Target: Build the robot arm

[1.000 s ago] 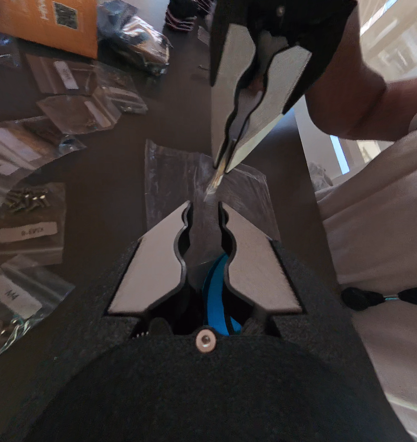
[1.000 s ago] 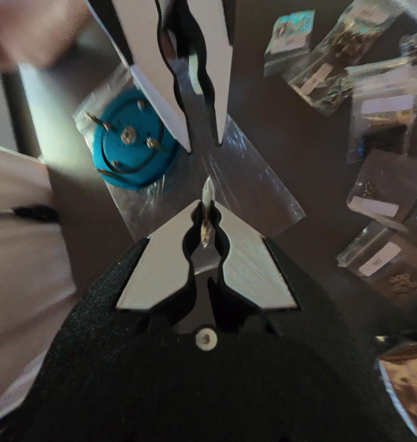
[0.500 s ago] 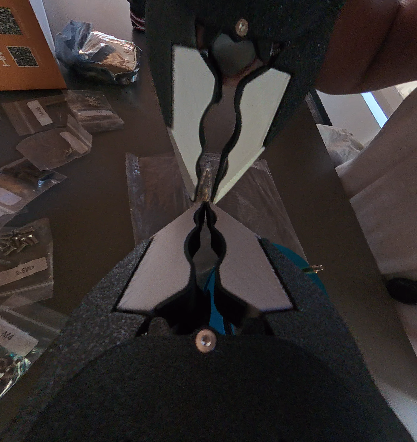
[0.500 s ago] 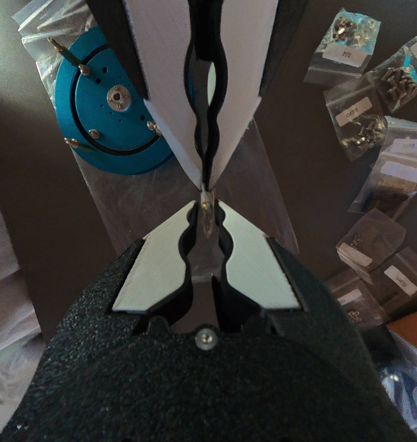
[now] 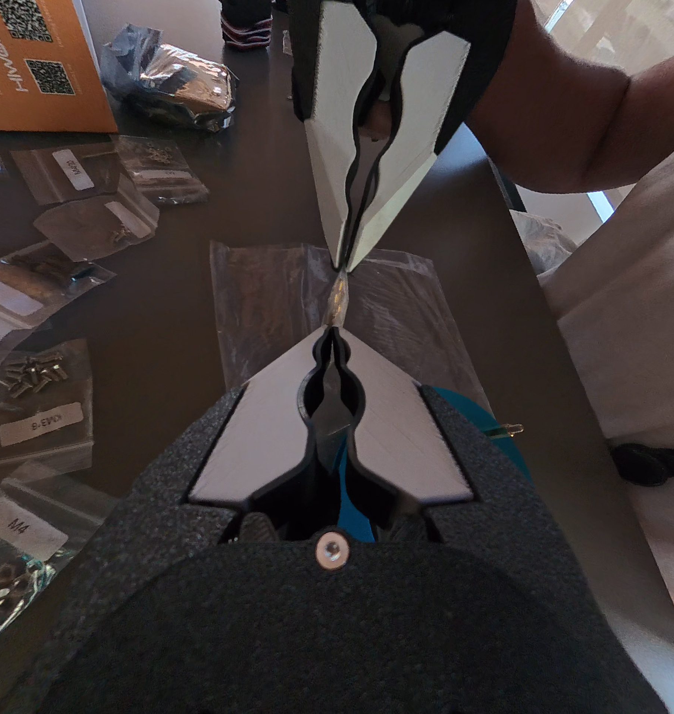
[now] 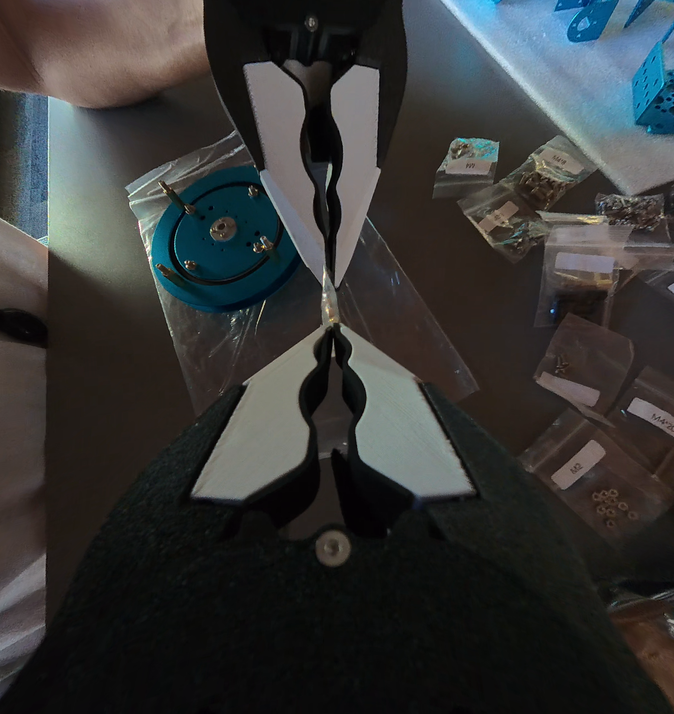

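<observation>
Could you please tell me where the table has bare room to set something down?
Bare dark table lies between the blue disc on its clear bag and the near edge, and between that bag and the labelled screw bags. Those bags crowd the far side.

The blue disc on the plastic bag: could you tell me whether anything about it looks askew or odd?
Yes. On the blue disc, the brass standoffs are uneven: some stand tall and appear to lean outward, others are short stubs. The disc lies partly on a clear bag, overhanging its edge. Above the bag, both tools pinch one small wrapped part.
</observation>
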Tool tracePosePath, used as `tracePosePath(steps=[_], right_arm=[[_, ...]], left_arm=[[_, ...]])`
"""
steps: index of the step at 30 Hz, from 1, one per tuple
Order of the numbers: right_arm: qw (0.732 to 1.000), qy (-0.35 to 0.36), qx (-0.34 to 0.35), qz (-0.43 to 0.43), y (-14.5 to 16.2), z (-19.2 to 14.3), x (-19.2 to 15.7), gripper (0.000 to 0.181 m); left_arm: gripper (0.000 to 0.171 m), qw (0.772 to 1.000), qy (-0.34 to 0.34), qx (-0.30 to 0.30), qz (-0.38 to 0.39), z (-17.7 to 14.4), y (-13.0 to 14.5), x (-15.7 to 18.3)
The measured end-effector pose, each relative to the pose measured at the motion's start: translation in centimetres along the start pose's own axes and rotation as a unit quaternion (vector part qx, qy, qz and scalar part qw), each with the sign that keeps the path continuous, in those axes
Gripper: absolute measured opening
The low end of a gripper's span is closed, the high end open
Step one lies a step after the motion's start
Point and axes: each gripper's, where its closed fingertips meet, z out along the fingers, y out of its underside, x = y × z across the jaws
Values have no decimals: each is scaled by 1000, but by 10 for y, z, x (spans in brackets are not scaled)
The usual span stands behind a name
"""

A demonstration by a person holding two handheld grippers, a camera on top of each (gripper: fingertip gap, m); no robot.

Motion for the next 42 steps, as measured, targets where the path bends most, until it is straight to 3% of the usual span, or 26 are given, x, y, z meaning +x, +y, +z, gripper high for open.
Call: tracePosePath(steps=[4, 11, 25, 28, 31, 33, 37, 42], right_arm=[[999, -10, 32, 4, -15, -8, -2, 0], [1000, 7, 28, -9, -21, -15, 1, 0], [995, 68, 68, -41, -52, -40, 14, 0], [993, 47, 106, -20, -57, -41, 13, 3], [988, 2, 152, 25, -59, -40, 13, 33], [982, -39, 177, 58, -57, -35, 13, 35], [969, -114, 203, 86, -58, -30, 1, 25], [963, -128, 219, 89, -62, -33, 0, 15]], left_arm=[[0, 1000, 10, 21, -2, -5, -8, 3], [0, 999, 7, 36, 4, -10, -16, 4], [0, 991, -56, 115, 31, -25, -49, -5], [0, 990, -47, 130, 16, -31, -53, -6], [0, 986, -13, 167, -5, -40, -62, -1], [0, 981, 11, 194, -20, -48, -68, 2], [0, 967, 55, 244, -58, -64, -78, 2], [0, 962, 68, 255, -71, -72, -78, -1]])
